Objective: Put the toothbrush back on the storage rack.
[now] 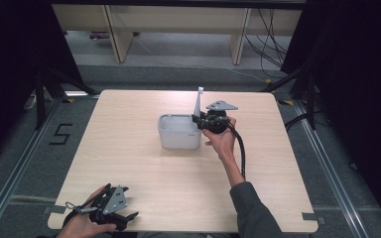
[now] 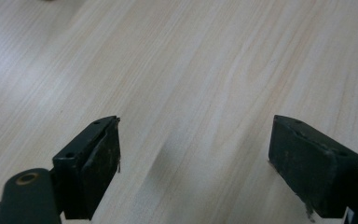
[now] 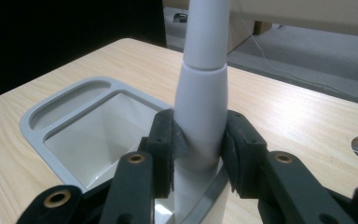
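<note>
At the right rim of the grey container:
Right gripper (image 3: pixel 198 154): I have it clamped on the thick lower part of a white handle (image 3: pixel 200 112), both pads pressing on its sides.
White handle: it stands almost upright, a little tilted, at the right edge of the container (image 1: pixel 178 140); its thin upper part rises above the rim in the high view (image 1: pixel 198 101). What is at its lower end I cannot tell; the jaws hide it.
Container: a square grey tub with a shallow side tray on its rim (image 3: pixel 70 100), near the middle of the table (image 1: pixel 129 163), toward the far side.
Left gripper (image 1: pixel 110 207): far from the container, at the near left corner of the table; its jaws stand apart with nothing between them, only bare wood below (image 2: pixel 186 154).

Risk, slipping: the handle is round and tapered, so I judge it can slide or turn in the pads if I pull too fast.
Risk, tub moving: nothing holds the container. If the handle drags on the rim, the tub may tip or shift on the table.
Risk, tilt: the handle leans, so a sideways move can lever it against the wall of the tub.
Cause in common: one-handed work while the left gripper is idle far from the tub.
</note>
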Available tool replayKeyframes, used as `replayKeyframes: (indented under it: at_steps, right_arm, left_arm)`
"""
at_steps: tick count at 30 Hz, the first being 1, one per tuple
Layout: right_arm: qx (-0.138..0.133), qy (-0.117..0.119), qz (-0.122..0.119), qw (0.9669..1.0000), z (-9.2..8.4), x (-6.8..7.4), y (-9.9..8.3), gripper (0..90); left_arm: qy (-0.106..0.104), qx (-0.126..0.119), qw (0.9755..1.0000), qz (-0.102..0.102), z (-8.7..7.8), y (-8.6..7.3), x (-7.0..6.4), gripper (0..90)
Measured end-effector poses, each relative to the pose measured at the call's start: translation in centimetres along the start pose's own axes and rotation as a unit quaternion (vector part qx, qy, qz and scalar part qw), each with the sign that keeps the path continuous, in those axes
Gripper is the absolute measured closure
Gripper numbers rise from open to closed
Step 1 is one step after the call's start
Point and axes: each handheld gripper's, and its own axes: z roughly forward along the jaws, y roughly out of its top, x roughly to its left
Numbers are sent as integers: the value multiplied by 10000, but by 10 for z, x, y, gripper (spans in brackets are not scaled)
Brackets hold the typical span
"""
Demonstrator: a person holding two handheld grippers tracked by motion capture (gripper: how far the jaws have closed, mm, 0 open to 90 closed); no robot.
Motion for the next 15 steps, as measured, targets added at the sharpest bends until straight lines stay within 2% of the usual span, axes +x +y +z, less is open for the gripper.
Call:
replayKeyframes:
  at_steps: [2,5,7,10,12,13,15]
  right_arm:
    - [-29,-86,-69,9999,0,0,0,666]
    - [7,-39,8,10000,1,1,0,666]
    - [-27,-72,-105,9999,1,1,0,667]
    - [-14,-65,-72,10000,1,1,0,671]
    - [-77,-77,-84,9999,-1,1,1,670]
    - [-157,-57,-15,9999,-1,2,2,666]
    - [-159,-72,16,9998,-3,2,3,599]
  left_arm:
    - [1,6,10000,3,0,0,0,164]
    - [10,-26,10000,-16,0,0,-1,164]
    - [14,8,10000,11,0,0,0,164]
    - [18,-58,10000,-50,0,0,-1,164]
    - [-18,19,10000,-33,0,0,-1,164]
    - [-20,14,10000,-42,0,0,0,164]
    - [-20,-49,10000,-85,0,0,-1,164]
